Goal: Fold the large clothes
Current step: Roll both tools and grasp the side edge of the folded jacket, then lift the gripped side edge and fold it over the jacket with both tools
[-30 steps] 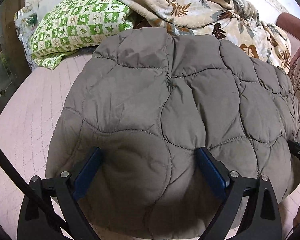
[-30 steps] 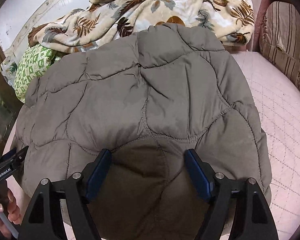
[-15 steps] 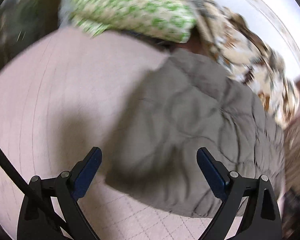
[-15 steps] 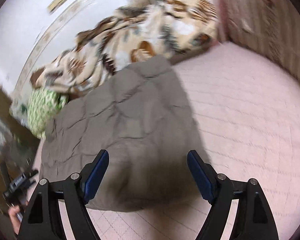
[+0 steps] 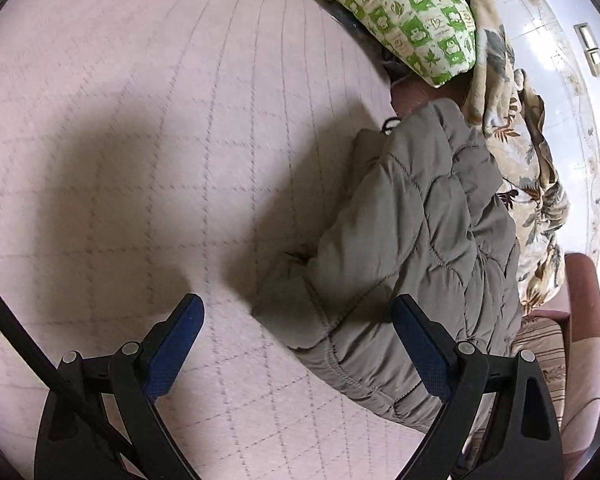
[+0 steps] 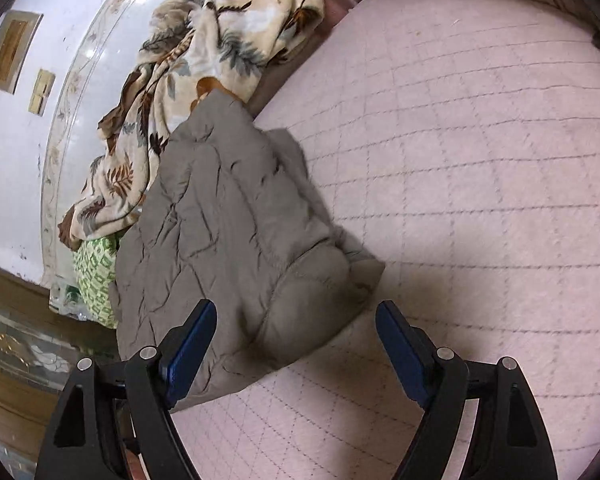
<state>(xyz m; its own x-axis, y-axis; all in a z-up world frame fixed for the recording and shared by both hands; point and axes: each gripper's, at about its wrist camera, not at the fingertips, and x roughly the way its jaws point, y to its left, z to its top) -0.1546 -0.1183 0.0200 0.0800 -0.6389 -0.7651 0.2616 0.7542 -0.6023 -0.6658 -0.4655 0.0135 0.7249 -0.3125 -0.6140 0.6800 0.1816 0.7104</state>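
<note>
Folding stage: grey quilted jacket (image 5: 416, 240) lies bundled on pink bed (image 5: 140, 160), at 3 o'clock in left view. Left gripper (image 5: 296, 344) and right gripper (image 6: 296, 340) fingers spread, empty. Advice: pinch outer edges, fold evenly.

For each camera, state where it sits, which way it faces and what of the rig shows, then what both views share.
Left wrist: on the left gripper, angled down at the pink quilted bed and the grey quilted jacket; open blue-padded jaws show.
Right wrist: on the right gripper, angled down at the jacket's other edge; open jaws show.
Shared: jacket, bed, leaf-print blanket, green pillow.
</note>
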